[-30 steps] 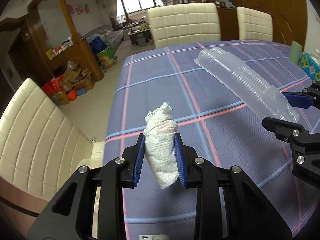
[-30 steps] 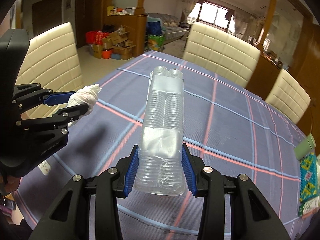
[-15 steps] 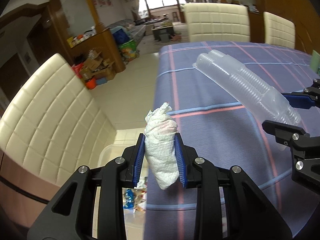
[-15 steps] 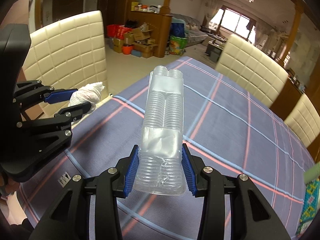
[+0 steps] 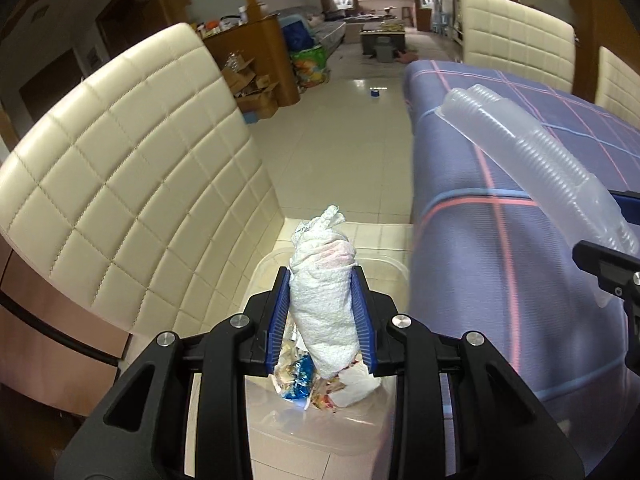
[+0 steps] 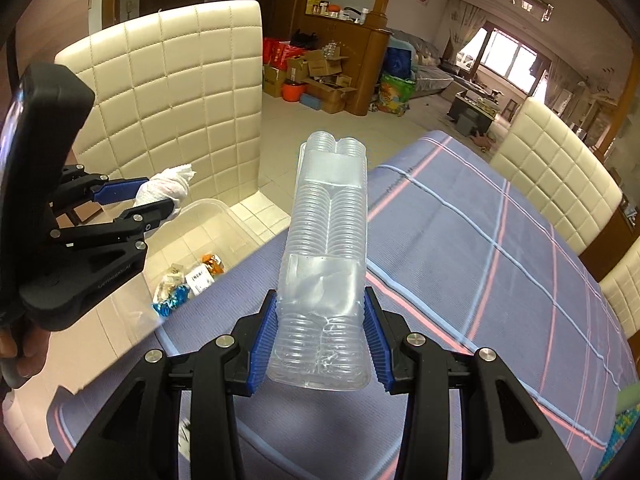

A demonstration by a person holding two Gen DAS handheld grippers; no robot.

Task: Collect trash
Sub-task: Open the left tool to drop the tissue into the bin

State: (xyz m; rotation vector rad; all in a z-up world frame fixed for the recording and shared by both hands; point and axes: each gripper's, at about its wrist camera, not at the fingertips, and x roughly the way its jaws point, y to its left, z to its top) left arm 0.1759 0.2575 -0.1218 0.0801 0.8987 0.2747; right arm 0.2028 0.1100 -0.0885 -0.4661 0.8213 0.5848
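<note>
You had the left gripper (image 5: 323, 316) clamped on a wad of white paper towel (image 5: 324, 304), its blue pads pressing both sides of the wad, which stood up between them with a crumpled, faintly pink-stained top poking above the fingers. That gripper hung off the edge of the table, over a clear plastic bin (image 5: 320, 432) standing on the tiled floor between the table and a cream quilted chair (image 5: 132, 208). Inside the bin lay a few scraps of trash (image 5: 316, 388): a blue foil wrapper, some printed paper and a white crumpled piece. From the right wrist view you could see the same wad (image 6: 166, 190) held out over the near rim of the bin (image 6: 208, 236), with the wrappers (image 6: 188, 280) on its floor below. Your right gripper (image 6: 320, 344) was closed on the lower end of a long stack of clear plastic cups (image 6: 326, 264), two columns side by side wrapped in clear film, the pads pressed against its sides. That stack pointed forward over the blue plaid tablecloth (image 6: 480, 272), above the table's corner and beside the bin, not over it. In the left wrist view the stack (image 5: 532, 160) reached across the cloth (image 5: 480, 264) from the right gripper at the frame's right edge. Your left hand (image 6: 16, 344) showed at the edge of the right view, wrapped round the handle.
</note>
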